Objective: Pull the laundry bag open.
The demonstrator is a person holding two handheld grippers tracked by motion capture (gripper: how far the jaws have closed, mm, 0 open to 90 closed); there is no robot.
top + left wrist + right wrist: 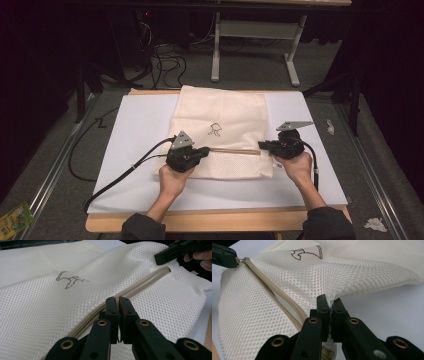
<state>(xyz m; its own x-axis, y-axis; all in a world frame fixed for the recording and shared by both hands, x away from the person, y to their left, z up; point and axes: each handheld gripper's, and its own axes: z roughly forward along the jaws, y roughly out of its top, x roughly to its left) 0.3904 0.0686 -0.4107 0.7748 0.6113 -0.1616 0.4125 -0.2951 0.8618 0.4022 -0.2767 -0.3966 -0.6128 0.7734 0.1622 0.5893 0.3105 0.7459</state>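
Note:
A cream mesh bag (pixel 220 120) with a small dark drawing (pixel 215 129) lies flat on a white board (pixel 135 125). A tan zipper (pixel 235 151) runs across its near part, and its two sides stand slightly apart along the middle (pixel 140 288). My left gripper (pixel 206 150) (pixel 118 300) is shut at the zipper's left end; in the right gripper view it (pixel 224 257) pinches the zipper pull (pixel 239 260). My right gripper (pixel 261 145) (pixel 330 300) is shut on a bunched fold of the bag's mesh at the zipper's right end, lifting the fabric a little.
The white board rests on a wooden table (pixel 215 220). Black cables (pixel 115 175) trail off the left gripper over the board's left side. A desk frame (pixel 255 30) and cables stand on the floor beyond. Paper scraps (pixel 375 224) lie on the floor at right.

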